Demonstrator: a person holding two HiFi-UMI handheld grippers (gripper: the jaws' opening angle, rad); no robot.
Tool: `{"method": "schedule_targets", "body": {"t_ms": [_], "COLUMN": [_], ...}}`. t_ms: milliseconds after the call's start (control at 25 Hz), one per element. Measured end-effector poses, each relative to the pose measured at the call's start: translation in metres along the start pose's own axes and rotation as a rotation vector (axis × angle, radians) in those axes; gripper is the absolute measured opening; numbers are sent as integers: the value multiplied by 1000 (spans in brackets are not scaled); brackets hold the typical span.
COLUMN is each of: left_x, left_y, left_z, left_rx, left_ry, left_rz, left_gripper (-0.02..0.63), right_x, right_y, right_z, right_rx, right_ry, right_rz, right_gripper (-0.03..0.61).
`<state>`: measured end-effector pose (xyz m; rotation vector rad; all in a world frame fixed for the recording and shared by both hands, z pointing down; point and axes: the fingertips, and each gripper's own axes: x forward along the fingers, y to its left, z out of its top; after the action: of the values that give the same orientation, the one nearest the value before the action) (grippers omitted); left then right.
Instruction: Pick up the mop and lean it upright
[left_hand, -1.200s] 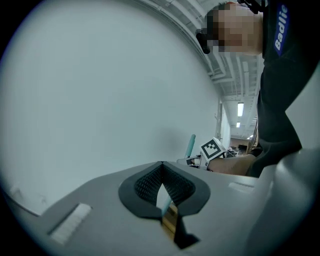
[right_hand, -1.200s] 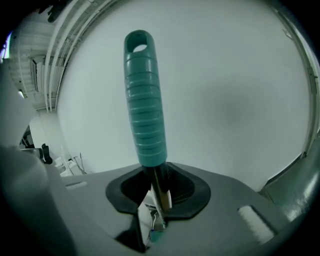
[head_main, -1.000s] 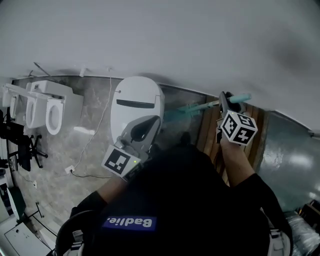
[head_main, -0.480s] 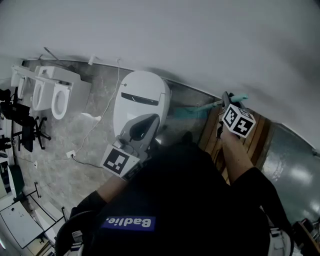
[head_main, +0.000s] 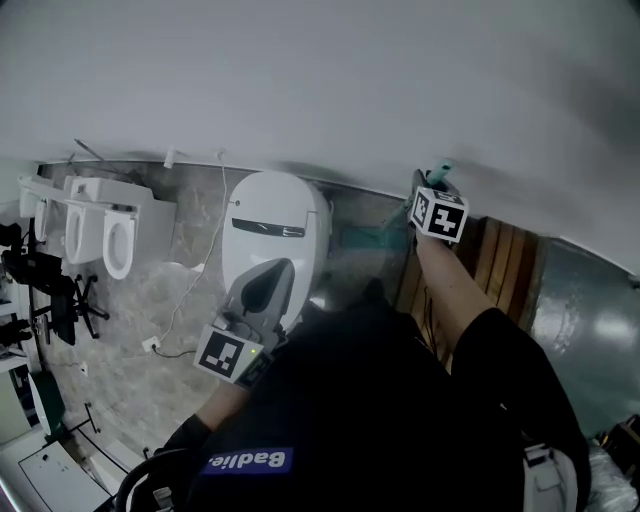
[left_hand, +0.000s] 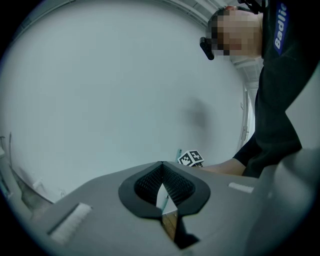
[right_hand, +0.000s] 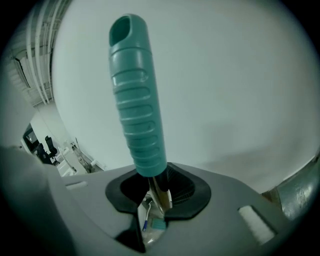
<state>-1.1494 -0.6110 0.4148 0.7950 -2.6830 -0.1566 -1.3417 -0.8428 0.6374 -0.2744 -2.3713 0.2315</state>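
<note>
Over by the wall, the right gripper is pinching the mop by its shaft, just under the teal grip, jaws just tightening a touch. Since 1 second back it's been carrying the handle closer to the wall, so the lean is coming. The left gripper is idling above the toilet, jaws pressed together, empty.

Head camera looks down; all share wall.

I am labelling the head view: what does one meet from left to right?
In order: small toilets → big toilet → mop shaft → right gripper → wooden boards
</note>
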Motion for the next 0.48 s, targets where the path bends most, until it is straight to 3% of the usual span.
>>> {"method": "schedule_targets", "body": {"t_ms": [280,480], "left_x": [-9,-19], "left_y": [6,16], "left_z": [-3,-1], "left_rx": [-5,-16], "left_ry": [-4,-11], "left_rz": [27,60], "left_gripper": [20,20], "right_x": [32,49], "right_y": [-4,3], "right_z": [20,26], "right_rx": [-104,-169], "right_ry": [-46,-22], "right_rz": [15,-1], "right_gripper": [91,92]}}
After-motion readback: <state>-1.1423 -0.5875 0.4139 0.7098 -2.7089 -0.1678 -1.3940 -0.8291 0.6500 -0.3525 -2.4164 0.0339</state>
